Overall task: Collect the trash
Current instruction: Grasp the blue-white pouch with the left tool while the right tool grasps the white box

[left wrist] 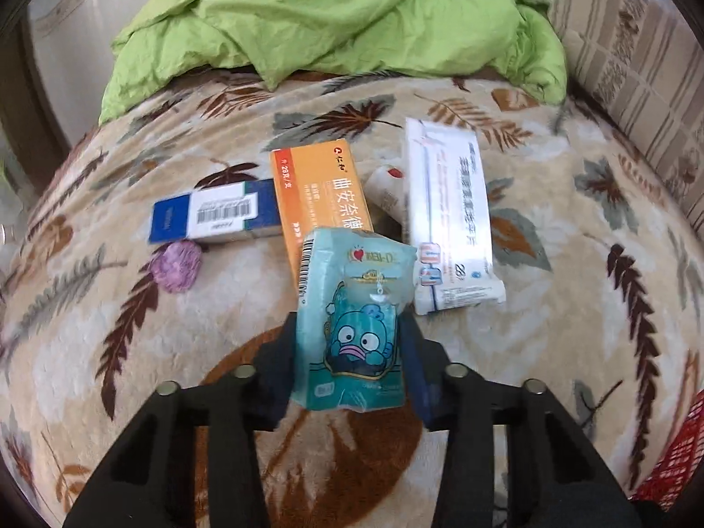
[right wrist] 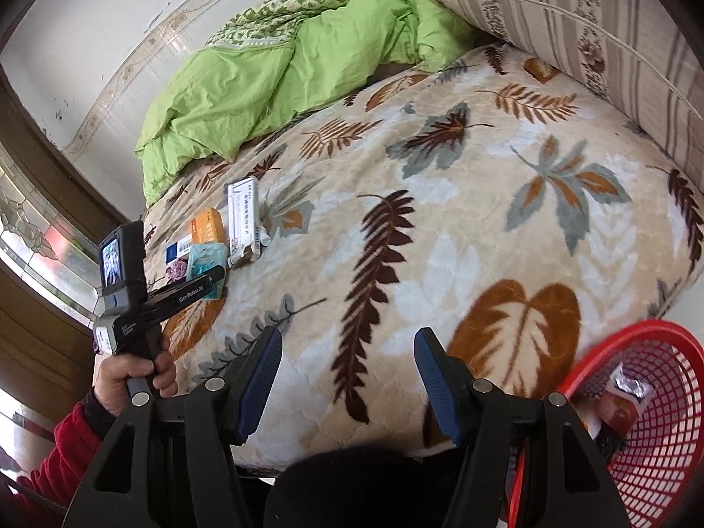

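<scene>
The left hand-held gripper (left wrist: 350,352) pinches a teal tissue pack (left wrist: 352,321) above the leaf-patterned bed blanket (left wrist: 550,264), just near of an orange box (left wrist: 319,193), a blue-and-white box (left wrist: 211,215) and a white box (left wrist: 449,215). The right hand-held gripper (right wrist: 347,374) is spread, holding nothing, with a red basket (right wrist: 651,431) at its near right.

Tissue pack (left wrist: 352,321) hides orange box's (left wrist: 317,189) lower end.

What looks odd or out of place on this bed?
Packaging litters the leaf-print blanket: an orange box, a blue-and-white box, a long white box and a crumpled purple wrapper. The left gripper holds a rumpled teal tissue pack.
</scene>
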A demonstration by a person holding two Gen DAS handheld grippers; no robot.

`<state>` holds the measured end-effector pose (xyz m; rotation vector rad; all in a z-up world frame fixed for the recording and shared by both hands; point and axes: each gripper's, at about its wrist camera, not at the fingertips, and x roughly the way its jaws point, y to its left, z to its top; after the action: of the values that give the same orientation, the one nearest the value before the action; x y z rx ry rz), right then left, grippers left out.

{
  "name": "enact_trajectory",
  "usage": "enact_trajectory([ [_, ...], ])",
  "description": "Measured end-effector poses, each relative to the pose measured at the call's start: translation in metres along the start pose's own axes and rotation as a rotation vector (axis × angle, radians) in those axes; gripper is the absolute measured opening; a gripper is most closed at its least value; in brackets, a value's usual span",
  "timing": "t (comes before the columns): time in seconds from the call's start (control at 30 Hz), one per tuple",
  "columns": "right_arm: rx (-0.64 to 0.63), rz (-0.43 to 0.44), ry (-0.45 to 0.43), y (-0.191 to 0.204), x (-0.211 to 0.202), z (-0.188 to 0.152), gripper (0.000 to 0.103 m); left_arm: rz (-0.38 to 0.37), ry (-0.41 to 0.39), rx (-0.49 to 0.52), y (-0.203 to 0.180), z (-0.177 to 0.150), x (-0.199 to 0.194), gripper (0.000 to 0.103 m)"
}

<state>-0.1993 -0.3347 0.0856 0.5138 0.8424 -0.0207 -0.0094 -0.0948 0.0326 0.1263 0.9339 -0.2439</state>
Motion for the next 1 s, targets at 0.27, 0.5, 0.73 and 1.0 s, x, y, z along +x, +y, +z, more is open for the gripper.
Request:
enact_trajectory([
  [0.27, -0.099, 0.063, 0.021, 0.050, 0.045, 0.031, 0.066, -0.081, -0.030, -0.094, 0.023, -0.027, -0.041, 0.033],
  [0.5, -0.146, 0.059, 0.084, 0.092, 0.116, 0.057, 0.066, -0.013, -0.086, -0.183, 0.045, -0.050, -0.064, 0.033],
  [0.73, -0.117, -0.010, 0.136, 0.120, 0.189, 0.080, 0.067, 0.027, -0.114, -0.233, 0.055, -0.055, -0.061, 0.033],
  [1.0, -0.079, -0.007, 0.161, 0.125, 0.229, 0.087, 0.067, 0.004, -0.121, -0.217, 0.053, -0.055, -0.058, 0.033],
])
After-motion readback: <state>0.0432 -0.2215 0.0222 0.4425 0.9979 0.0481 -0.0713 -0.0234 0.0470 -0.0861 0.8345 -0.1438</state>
